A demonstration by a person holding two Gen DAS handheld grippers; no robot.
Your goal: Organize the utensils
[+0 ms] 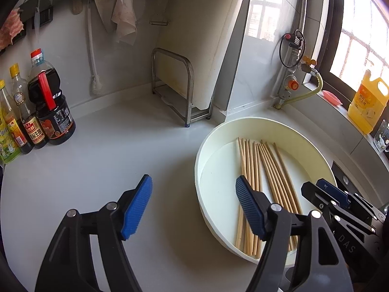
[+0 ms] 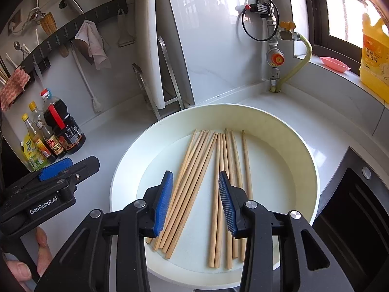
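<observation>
Several wooden chopsticks (image 2: 220,185) lie loose in a wide cream basin (image 2: 279,126) on the white counter. My right gripper (image 2: 195,182) hovers over them, open, with some chopsticks showing below the gap and none pressed by the pads. The same chopsticks (image 1: 267,168) and the basin (image 1: 243,124) fill the right half of the left wrist view. My left gripper (image 1: 193,192) is open and empty, straddling the basin's left rim above the counter. The right gripper (image 1: 325,189) shows at that view's right edge, and the left gripper (image 2: 63,168) at the right wrist view's left edge.
Sauce bottles (image 1: 52,102) stand at the counter's left. A steel rack (image 1: 180,90) holds a white cutting board by the back wall. A hook rail with a cloth (image 1: 122,12) hangs above. Gas pipe and valve (image 1: 291,82), yellow detergent jug (image 1: 368,102), dark stove (image 2: 352,219).
</observation>
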